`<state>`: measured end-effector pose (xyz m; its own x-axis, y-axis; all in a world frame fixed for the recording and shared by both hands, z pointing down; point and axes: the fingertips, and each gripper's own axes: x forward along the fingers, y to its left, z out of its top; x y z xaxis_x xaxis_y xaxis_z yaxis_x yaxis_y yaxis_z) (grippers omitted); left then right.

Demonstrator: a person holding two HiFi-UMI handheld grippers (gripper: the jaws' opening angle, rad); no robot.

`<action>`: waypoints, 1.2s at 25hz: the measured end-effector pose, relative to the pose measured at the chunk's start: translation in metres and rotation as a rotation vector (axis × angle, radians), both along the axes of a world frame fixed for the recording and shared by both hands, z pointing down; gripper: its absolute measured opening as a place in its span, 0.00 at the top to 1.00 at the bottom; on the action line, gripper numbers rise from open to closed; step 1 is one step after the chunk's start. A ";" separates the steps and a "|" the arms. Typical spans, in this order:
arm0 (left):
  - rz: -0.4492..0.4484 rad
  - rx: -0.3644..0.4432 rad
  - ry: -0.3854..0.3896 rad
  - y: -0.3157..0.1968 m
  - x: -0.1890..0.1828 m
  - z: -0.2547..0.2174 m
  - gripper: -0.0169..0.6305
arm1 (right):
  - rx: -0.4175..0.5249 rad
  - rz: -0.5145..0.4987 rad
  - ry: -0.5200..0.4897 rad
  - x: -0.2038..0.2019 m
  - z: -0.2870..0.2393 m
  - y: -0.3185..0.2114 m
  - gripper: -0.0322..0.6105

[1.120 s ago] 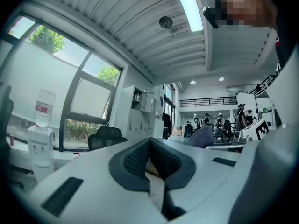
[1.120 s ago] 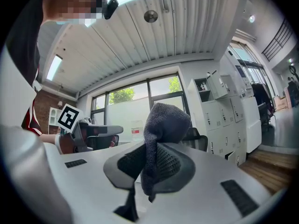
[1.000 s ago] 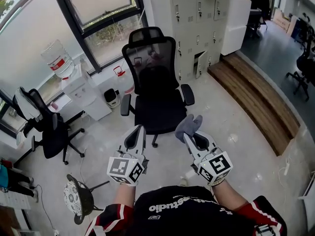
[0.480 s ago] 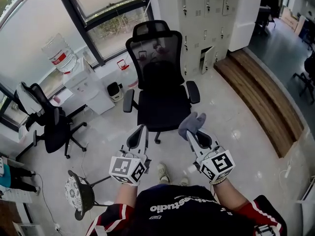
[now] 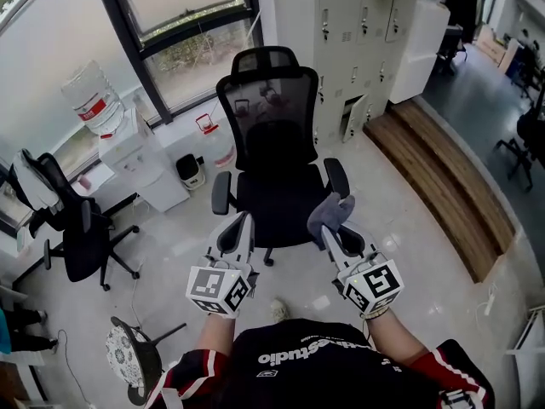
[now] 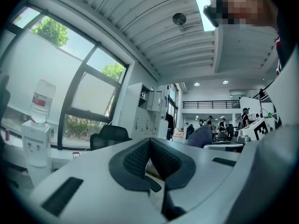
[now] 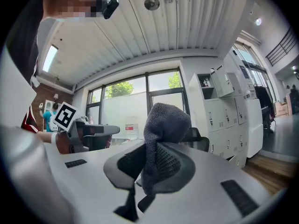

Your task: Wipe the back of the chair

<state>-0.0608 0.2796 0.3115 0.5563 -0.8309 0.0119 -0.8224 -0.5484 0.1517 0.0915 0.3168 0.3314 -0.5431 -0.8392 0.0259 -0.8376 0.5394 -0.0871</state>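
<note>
A black mesh-backed office chair (image 5: 274, 135) faces me in the head view, its seat just beyond both grippers. My right gripper (image 5: 329, 231) is shut on a grey cloth (image 5: 330, 210), which sticks up from the jaws over the chair's right armrest; the right gripper view shows the cloth (image 7: 161, 134) pinched between the pads. My left gripper (image 5: 243, 221) is shut and holds nothing, near the seat's front edge. In the left gripper view the chair's top (image 6: 108, 135) shows far off, and the jaws (image 6: 150, 146) meet.
A second black chair (image 5: 72, 228) stands at left. A water dispenser (image 5: 128, 147) with a bottle stands by the window. A small stool (image 5: 132, 352) is at lower left. Grey lockers (image 5: 358, 41) line the back wall, with a wooden step (image 5: 443, 177) at right.
The view has shifted slightly; the chair sits a little closer to the grippers. Both grippers keep their hold and pose.
</note>
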 end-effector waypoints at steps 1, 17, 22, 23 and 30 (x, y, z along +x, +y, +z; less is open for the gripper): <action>0.004 0.002 0.003 -0.011 -0.008 -0.001 0.94 | -0.001 0.002 -0.003 -0.009 -0.001 -0.010 0.85; 0.054 0.000 0.087 -0.105 -0.078 0.004 0.94 | -0.013 0.050 0.049 -0.081 -0.007 -0.094 0.85; 0.040 -0.019 0.081 -0.131 -0.078 0.012 0.94 | -0.024 0.040 0.043 -0.079 0.000 -0.124 0.85; 0.036 -0.023 0.076 -0.137 -0.076 0.014 0.94 | -0.024 0.037 0.039 -0.077 0.000 -0.130 0.85; 0.025 -0.047 0.037 -0.186 -0.053 0.020 0.94 | -0.039 0.020 0.010 -0.054 0.008 -0.187 0.85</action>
